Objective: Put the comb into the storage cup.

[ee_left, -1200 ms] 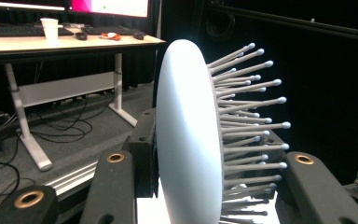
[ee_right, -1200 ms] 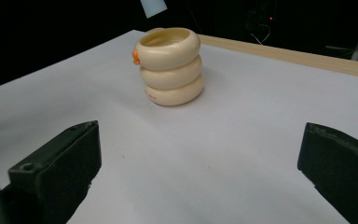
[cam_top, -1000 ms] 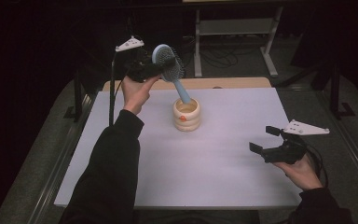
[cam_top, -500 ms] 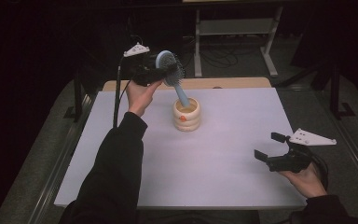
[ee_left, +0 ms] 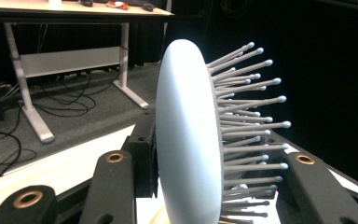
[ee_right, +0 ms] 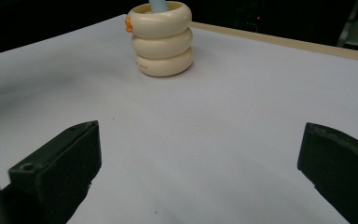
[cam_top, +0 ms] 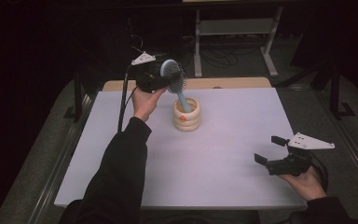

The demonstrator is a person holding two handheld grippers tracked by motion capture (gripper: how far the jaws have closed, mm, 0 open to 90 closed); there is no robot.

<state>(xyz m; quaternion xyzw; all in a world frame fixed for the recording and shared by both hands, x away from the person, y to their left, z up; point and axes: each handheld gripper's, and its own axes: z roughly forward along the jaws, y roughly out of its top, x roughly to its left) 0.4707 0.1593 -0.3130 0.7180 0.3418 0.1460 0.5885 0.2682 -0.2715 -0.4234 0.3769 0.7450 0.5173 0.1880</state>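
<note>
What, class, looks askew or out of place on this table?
The pale blue plastic hairbrush leans at a slant, its handle end inside the cream ringed holder and its head gripped by the left claw. Nothing is spilled or broken on the white table.

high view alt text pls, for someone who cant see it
A person's left tongs grip the head of a pale blue hairbrush, its handle dipping into a cream ribbed cup on a white table. The right tongs rest open near the table's right edge, holding nothing.
</note>
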